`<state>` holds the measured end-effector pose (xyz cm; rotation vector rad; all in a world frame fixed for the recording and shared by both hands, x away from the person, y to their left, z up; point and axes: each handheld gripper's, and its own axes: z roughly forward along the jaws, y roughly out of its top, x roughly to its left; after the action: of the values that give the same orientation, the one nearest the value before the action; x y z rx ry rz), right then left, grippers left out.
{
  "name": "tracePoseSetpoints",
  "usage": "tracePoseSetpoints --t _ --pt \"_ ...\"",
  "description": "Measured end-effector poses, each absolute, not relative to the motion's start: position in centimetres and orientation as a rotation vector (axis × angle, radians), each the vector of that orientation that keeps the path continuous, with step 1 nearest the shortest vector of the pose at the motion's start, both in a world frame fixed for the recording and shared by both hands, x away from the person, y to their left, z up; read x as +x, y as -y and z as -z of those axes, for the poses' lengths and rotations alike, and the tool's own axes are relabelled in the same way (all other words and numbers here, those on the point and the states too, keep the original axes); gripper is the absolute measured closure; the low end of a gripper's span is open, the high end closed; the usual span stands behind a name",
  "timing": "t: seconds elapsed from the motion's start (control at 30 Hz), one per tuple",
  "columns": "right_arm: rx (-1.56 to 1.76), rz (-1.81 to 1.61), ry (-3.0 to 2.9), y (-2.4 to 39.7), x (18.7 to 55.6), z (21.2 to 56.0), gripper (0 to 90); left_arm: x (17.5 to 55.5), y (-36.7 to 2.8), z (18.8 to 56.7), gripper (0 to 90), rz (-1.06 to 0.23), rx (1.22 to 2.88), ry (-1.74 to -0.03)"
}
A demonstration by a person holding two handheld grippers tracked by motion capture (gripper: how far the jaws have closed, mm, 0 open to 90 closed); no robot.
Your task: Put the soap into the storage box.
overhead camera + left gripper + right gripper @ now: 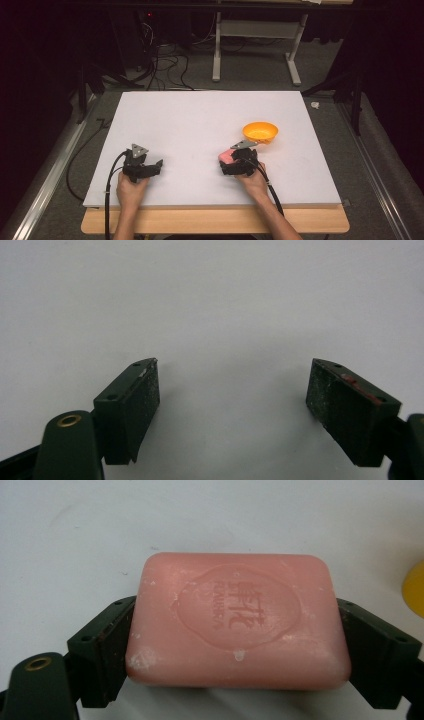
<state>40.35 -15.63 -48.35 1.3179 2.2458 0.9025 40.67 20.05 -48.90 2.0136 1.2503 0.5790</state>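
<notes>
Our right claw [235, 645] has its two black jaws on the short ends of the pink bar of soap [235, 620], pressing it. Soap lies flat on the white tabletop [200, 125], long side across our claw, orange plastic bowl [260, 132] just beyond.

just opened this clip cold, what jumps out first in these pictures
A pink soap bar sits between the jaws of the right claw, near the right front of the white table; its pads touch both ends. Just beyond it sits an orange bowl. The left claw rests open over bare table at the front left.
</notes>
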Motion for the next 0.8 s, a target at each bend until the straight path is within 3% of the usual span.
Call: tracePoseSetpoints --t 0.8 --pt "1.277 -0.961 -2.266 15.6 39.1 47.2 13.5 40.7 -20.1 48.9 21.9 -0.578 2.013 -1.251"
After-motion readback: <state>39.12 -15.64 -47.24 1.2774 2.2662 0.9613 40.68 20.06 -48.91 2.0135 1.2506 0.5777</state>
